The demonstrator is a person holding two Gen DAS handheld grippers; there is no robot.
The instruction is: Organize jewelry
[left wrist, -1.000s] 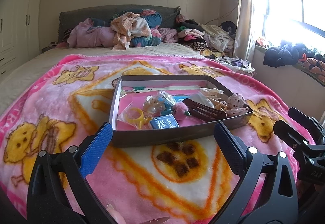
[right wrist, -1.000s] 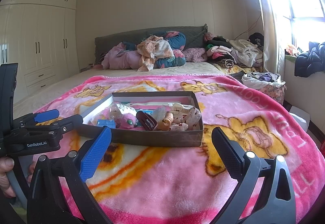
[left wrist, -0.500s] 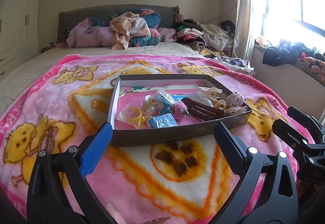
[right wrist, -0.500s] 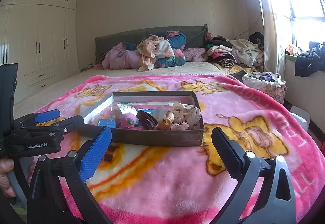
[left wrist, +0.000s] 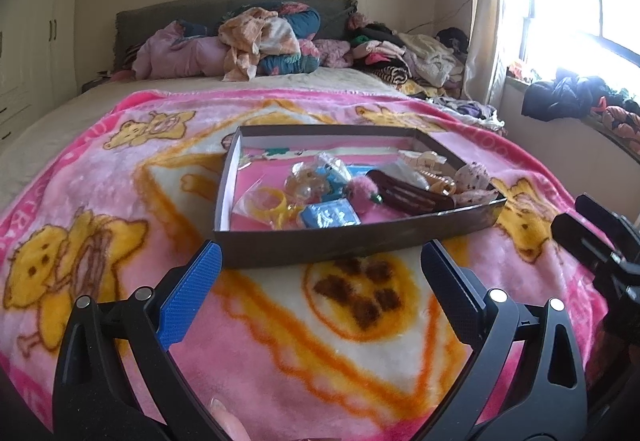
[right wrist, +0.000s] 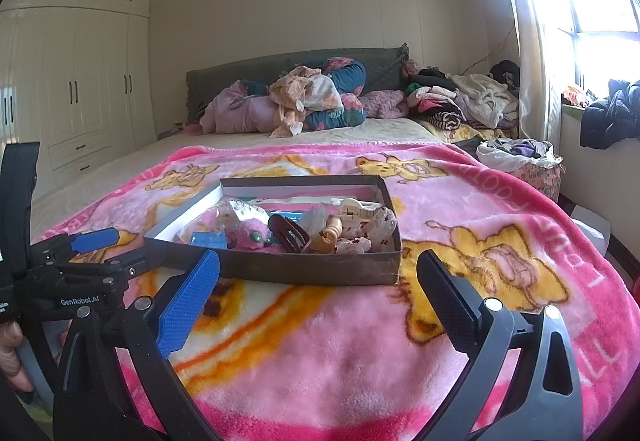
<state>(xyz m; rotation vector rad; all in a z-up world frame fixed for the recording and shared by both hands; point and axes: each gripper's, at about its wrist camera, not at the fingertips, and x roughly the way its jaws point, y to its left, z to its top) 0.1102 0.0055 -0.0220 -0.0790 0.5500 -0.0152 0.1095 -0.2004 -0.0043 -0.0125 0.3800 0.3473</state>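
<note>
Compared with one second ago almost nothing has changed: the box sits a little lower and a little nearer in the left wrist view, so both grippers seem only to drift slightly toward it, and no item in it has moved. For the task this means the jewelry lies as it did, mixed together, and the pictures fit equally a box waiting to be sorted and a box into which things were just gathered. The left gripper (left wrist: 318,277) is spread wide and holds nothing, hovering before the near edge of the box (left wrist: 352,247), a shallow brown cardboard tray with thin stiff walls, resting on the soft fleecy pink blanket (left wrist: 120,177). Inside, from the left wall: a yellow plastic ring (left wrist: 267,201) in crinkled clear film, a small blue packet (left wrist: 330,214) at the near edge, a fluffy pink pompom (left wrist: 365,190), then a long glossy dark brown hair clip (left wrist: 412,195), and cream-coloured clips with patterned cloth pieces (left wrist: 472,177) in the right corner. The right gripper (right wrist: 318,277) is also wide open and empty, near the same front edge.
</note>
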